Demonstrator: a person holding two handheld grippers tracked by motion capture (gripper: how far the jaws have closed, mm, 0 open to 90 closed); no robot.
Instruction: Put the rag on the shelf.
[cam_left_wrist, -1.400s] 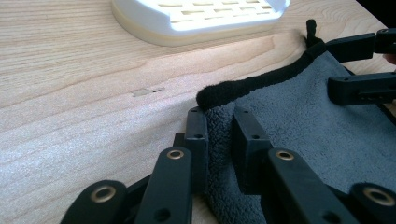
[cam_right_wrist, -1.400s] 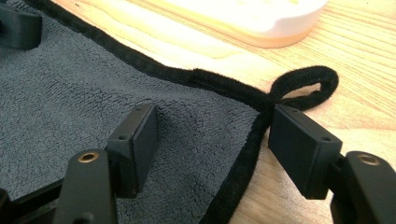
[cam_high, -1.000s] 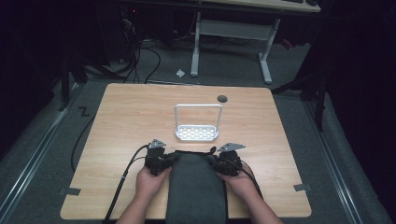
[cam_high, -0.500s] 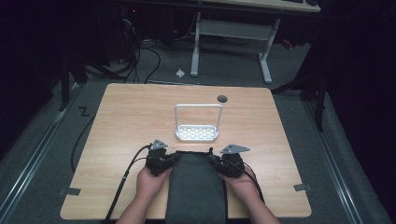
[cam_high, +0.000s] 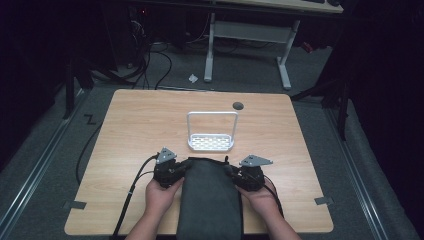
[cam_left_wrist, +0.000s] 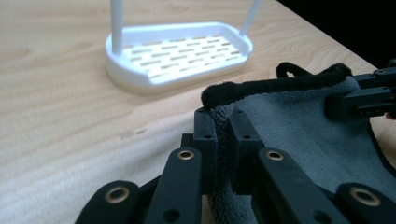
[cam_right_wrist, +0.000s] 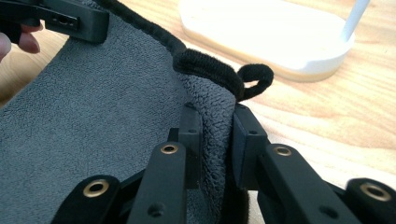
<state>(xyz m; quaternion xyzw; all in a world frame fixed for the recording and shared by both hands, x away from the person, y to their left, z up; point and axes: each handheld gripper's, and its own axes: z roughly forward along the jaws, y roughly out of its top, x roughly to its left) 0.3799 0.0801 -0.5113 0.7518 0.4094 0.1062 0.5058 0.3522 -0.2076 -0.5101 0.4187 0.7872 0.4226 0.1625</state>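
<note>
Two grippers hold one dark grey towel on a wooden table. The towel lies flat at the near side of the table, between the person's two hands, and it hangs a little over the near edge. It has a thick black trim along its far edge and a small black loop at one corner.

The left gripper has the far left corner of the towel. Its jaws have just been closing, and now they are pinched tight on the cloth, with the fuzzy edge squeezed between them. In the left gripper view the trim curls up over the jaw tips.

The right gripper has the far right corner. Its jaws are squeezed on the cloth too, close to the loop, as the right gripper view shows. A bit more cloth is bunched up between them.

Just past the towel stands a white rack with slots in its flat base and a thin hoop rising over it. It does not touch the towel.
</note>
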